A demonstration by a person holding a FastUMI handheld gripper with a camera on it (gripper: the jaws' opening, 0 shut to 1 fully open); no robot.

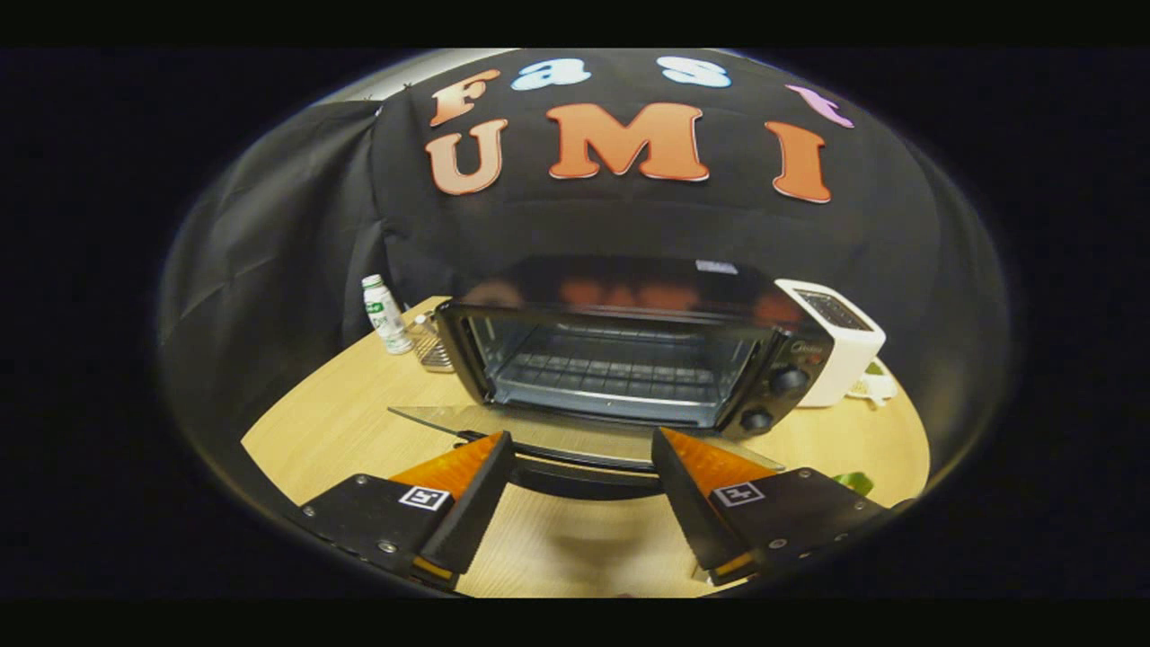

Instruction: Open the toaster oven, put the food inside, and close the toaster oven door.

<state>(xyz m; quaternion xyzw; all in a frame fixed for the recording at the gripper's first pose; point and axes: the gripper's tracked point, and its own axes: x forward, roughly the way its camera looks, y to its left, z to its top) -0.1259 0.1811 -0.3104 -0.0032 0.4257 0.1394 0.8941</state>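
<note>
Black toaster oven (629,346) with glossy top, standing mid-tabletop just ahead of the fingers; cavity exposed, wire rack (615,373) inside carrying nothing. Glass oven door (539,429) folded fully down, lying roughly flat toward the camera, its dark curved handle bar (582,476) running between the two fingertips and appearing level with them; contact with either fingertip cannot be told. Two round black knobs (773,398) set one above the other on the oven's right-hand control panel. Gripper (582,447): fingers spread wide apart, one to each side of the door's front edge, holding nothing. Pale wooden tabletop (341,422), bare in the stretch between and below the fingers. White plastic bottle with green label (384,314), upright, beside the oven's left rear corner. Small metal wire rack or basket (433,349), just right of the bottle and close against the oven's left wall; contents not discernible. White pop-up toaster (840,346) with dark slot on top, standing against the oven's right side, with something white (870,388) lying at its foot, identity unclear. Green object (853,482), partly hidden behind the right finger, on the tabletop near the right edge; possibly the food, too little of it showing to tell.
</note>
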